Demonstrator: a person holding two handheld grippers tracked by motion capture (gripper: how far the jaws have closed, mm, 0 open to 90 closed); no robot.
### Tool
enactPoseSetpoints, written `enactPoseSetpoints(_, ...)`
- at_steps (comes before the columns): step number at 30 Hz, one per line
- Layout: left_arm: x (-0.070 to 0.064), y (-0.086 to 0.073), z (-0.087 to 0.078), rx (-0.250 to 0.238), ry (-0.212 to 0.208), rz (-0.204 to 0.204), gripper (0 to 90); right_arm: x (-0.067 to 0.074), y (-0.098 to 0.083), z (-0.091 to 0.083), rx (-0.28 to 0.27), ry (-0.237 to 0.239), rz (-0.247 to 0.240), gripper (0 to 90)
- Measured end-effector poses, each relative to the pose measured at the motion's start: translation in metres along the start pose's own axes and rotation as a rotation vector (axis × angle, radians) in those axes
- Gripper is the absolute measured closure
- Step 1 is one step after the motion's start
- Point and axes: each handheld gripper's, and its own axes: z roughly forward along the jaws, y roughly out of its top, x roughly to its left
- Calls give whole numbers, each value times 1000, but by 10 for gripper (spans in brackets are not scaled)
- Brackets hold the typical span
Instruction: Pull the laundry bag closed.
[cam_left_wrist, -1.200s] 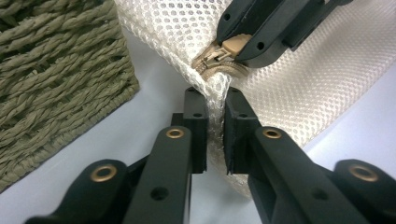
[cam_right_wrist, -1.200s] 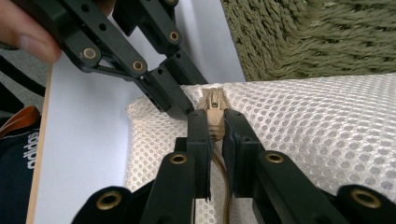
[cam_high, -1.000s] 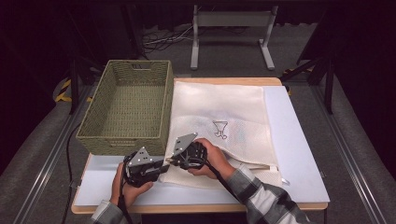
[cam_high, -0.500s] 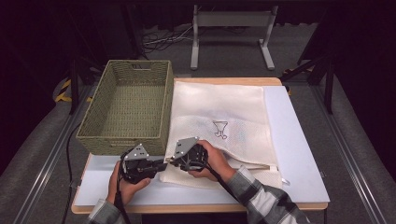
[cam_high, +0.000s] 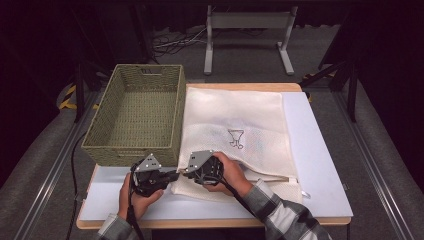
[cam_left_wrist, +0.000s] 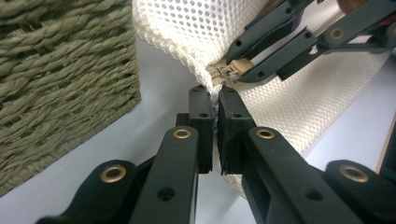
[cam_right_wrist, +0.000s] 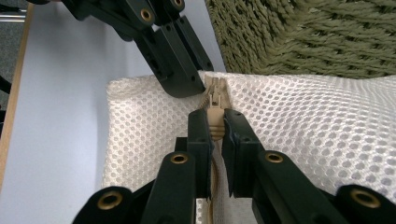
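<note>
High view: tabletop (cam_high: 320, 165) evenly lit from above, surroundings dark, shadows soft; picture slightly soft overall, no glare. Gripper views: bright, diffuse light; mesh bag (cam_left_wrist: 196, 28) sharp at mid-distance, near black fingers (cam_left_wrist: 203, 130) blurred toward the bottom edge. Basket (cam_right_wrist: 303, 32) weave mildly soft. Small highlights on brass rivets.

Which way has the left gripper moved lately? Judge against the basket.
No. The left gripper stays before the basket's near wall; its jaws have just been closing on the mesh bag's corner.
</note>
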Motion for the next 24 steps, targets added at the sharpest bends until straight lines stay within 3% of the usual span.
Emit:
enactPoseSetpoints(2,1,0,-2,-19,-3,-11,862,0,-1,-1,1,-7,2,824)
enactPoseSetpoints(12,1,-1,-4,-20,1,-21,862,-1,-8,-6,24,-10,4,824)
enactPoseSetpoints(18,-2,0,-2,0,5,18,862,2,-14,-10,38,-2,-1,824)
enactPoseSetpoints(24,-3,0,-2,-3,9,21,861,-1,-20,-11,40,15,14,824)
